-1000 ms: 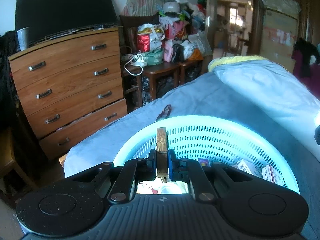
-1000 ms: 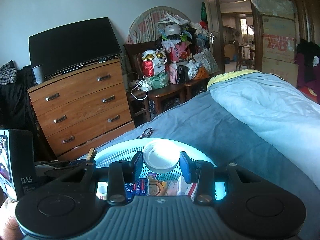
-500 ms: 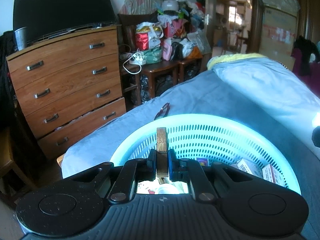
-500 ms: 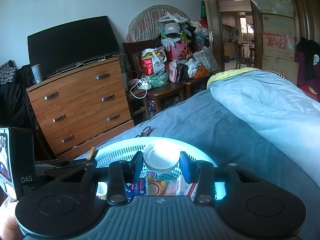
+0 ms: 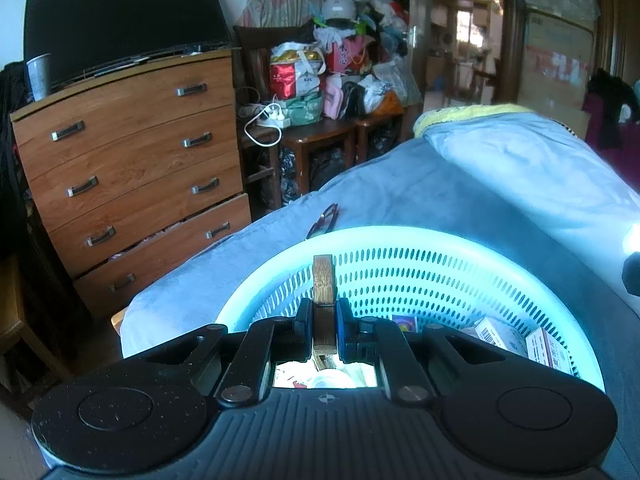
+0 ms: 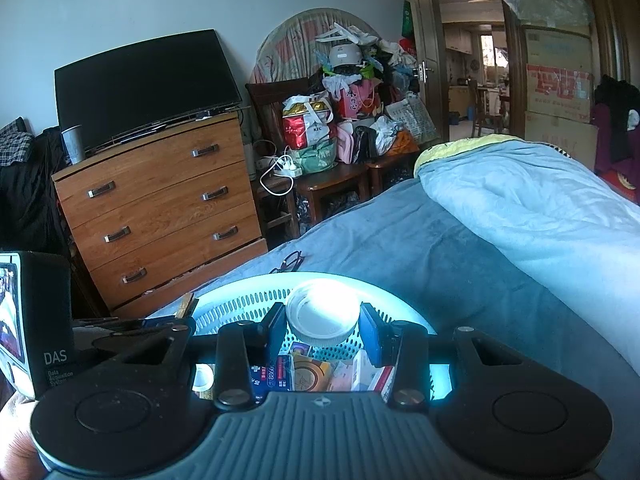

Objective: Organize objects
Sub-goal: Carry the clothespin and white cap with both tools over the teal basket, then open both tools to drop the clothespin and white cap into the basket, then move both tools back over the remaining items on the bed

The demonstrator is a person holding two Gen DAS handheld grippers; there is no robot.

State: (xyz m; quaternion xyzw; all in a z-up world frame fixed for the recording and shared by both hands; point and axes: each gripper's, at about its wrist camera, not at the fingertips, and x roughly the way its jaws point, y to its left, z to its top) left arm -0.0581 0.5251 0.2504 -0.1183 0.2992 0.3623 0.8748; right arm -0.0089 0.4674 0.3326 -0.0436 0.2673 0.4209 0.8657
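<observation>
A light blue perforated basket [image 5: 440,248] sits on the bed, with boxes [image 5: 500,334] and small packets inside. My left gripper [image 5: 324,328] is shut on a thin wooden block [image 5: 323,284], held upright over the basket's near side. In the right wrist view my right gripper [image 6: 323,330] is shut on a white round lidded container [image 6: 322,314] above the same basket [image 6: 240,300]. Below it lie a blue packet [image 6: 266,376], a round tin [image 6: 308,374] and a roll of tape [image 6: 202,378]. The left gripper's wooden block [image 6: 185,306] shows at the left.
A pair of glasses [image 5: 322,220] lies on the blue bedspread [image 5: 420,200] just beyond the basket. A folded light blue quilt [image 5: 540,168] fills the right. A wooden chest of drawers [image 5: 128,168] with a TV stands left; cluttered chairs [image 5: 332,80] behind. A hand [image 6: 16,440] holds the left device.
Both grippers keep their grip over the basket. The views have drifted slightly, with the basket sitting a little lower and closer; nothing was released.
</observation>
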